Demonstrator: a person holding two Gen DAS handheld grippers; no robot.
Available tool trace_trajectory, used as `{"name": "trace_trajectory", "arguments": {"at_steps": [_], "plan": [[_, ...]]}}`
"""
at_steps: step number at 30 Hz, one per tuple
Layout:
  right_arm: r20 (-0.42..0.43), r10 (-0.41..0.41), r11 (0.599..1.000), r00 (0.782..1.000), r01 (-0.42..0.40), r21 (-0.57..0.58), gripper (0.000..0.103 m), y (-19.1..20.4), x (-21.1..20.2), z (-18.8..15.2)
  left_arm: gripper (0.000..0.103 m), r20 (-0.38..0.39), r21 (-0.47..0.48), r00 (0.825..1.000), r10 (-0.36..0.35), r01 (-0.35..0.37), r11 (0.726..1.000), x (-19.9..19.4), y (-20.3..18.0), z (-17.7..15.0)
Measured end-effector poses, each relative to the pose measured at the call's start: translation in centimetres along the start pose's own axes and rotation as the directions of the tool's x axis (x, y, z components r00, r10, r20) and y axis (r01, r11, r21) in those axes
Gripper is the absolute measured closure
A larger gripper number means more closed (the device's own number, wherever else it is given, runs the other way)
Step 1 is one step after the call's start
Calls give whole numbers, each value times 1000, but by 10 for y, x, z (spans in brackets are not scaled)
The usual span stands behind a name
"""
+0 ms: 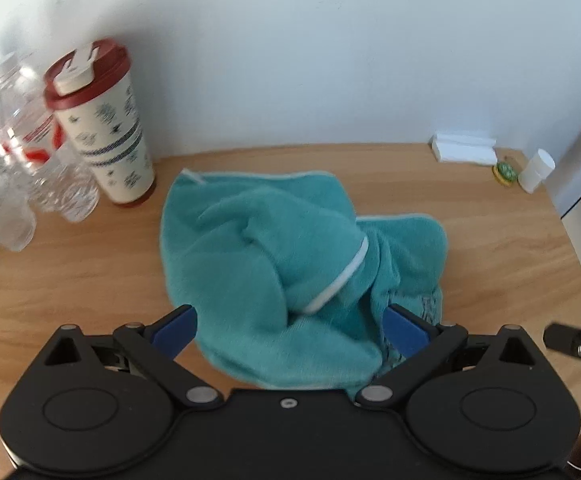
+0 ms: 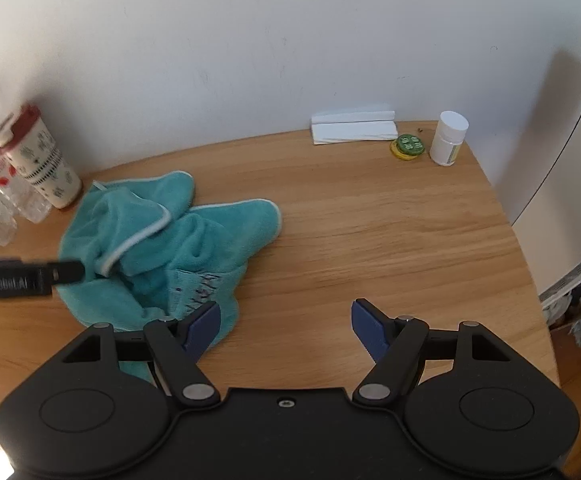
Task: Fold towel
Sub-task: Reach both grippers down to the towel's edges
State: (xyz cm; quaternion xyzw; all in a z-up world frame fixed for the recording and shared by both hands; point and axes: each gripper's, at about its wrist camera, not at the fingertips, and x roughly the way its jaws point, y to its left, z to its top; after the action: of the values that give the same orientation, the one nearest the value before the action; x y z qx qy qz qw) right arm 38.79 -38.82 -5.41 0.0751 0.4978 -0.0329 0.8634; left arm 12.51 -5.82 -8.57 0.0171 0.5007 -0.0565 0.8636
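A teal towel (image 1: 282,264) with a white hem lies crumpled on the wooden table (image 1: 70,280). My left gripper (image 1: 290,330) hovers open just above its near edge, the blue fingers spread to either side of the heap. In the right wrist view the same towel (image 2: 162,248) sits at the left, bunched with folds and a patterned patch. My right gripper (image 2: 286,326) is open over bare wood to the towel's right; its left finger (image 2: 202,326) overlaps the towel's near corner. A black part of the left gripper (image 2: 22,280) shows at the left edge.
A red-lidded patterned tumbler (image 1: 106,128) and several clear plastic bottles (image 1: 14,160) stand left of the towel. Along the back wall lie folded white paper (image 2: 354,126), a small green-and-yellow tin (image 2: 408,146) and a white pill bottle (image 2: 448,138). The table edge curves away at the right.
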Motion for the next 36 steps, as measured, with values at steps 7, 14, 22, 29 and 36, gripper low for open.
{"name": "trace_trajectory", "arguments": {"at_steps": [7, 14, 22, 29, 36], "plan": [[-28, 2, 1000, 1000, -3, -12, 26, -12, 16, 0, 2, 19, 37, 1000, -24, 23, 999, 31, -19, 6], [-40, 8, 1000, 999, -8, -13, 26, -25, 42, 5, 26, -12, 89, 1000, 15, -14, 996, 62, -29, 8], [39, 98, 986, 994, -92, -136, 34, -25, 90, 35, 71, -68, 97, 998, -6, 12, 995, 73, -31, 10], [-36, 289, 950, 957, -291, -110, 34, -21, 151, 66, 83, -65, 40, 998, -15, 18, 999, 66, -22, 14], [-106, 283, 933, 953, -299, -201, 93, 0, 176, 71, 85, -78, -60, 997, -25, 20, 998, 56, -1, 22]]}}
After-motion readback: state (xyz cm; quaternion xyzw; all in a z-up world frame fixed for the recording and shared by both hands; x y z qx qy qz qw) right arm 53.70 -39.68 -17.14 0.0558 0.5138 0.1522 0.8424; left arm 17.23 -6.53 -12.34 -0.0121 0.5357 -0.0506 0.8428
